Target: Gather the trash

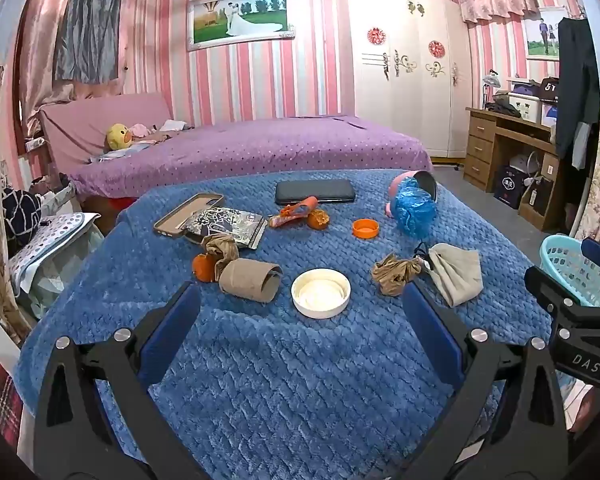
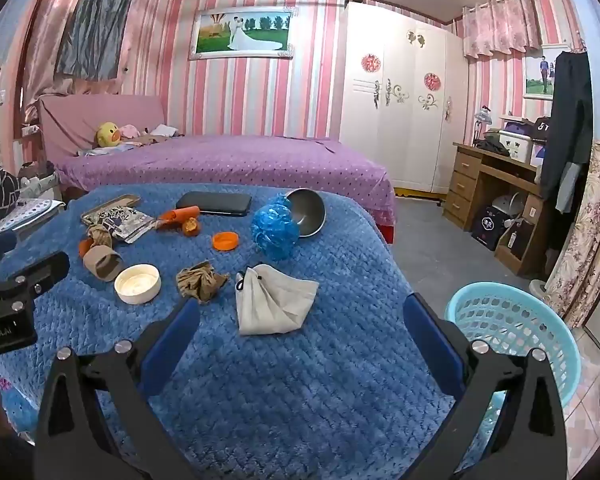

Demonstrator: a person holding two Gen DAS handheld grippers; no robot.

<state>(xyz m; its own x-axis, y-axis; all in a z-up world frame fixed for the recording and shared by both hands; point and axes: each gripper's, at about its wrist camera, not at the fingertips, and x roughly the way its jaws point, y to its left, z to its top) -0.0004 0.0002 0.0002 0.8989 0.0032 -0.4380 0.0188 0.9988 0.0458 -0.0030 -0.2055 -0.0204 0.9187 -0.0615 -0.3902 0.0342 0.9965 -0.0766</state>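
A purple bed (image 1: 252,148) fills the back of the room, against the striped wall, with a white wardrobe (image 1: 404,76) to its right and a wooden desk (image 2: 496,184) further right. In front of the bed lies the blue blanket (image 1: 284,368), and all the clutter sits on it. A pale blue basket (image 2: 516,320) stands on the floor just off the blanket's right edge.

Both grippers hover low over the near part of the blanket, tilted a little downward. The left gripper (image 1: 300,312) has its jaws spread wide with nothing between them, and so does the right gripper (image 2: 300,328); neither touches anything.

On the blanket, a dark flat case (image 1: 315,192) lies at the far side, a metal bowl (image 2: 306,212) tips on its side beside a crumpled blue bag (image 2: 276,228), and a grey cloth (image 2: 276,300) lies nearest the right gripper. A printed wrapper (image 1: 224,226) overlaps a phone case (image 1: 188,212) at the left. Closer in sit a cardboard tube (image 1: 250,280), a white lid (image 1: 321,293) ahead of the left gripper, and crumpled brown paper (image 1: 394,274) beside the cloth. Smallest are an orange lid (image 1: 365,228) and orange peel (image 1: 318,219) near the middle
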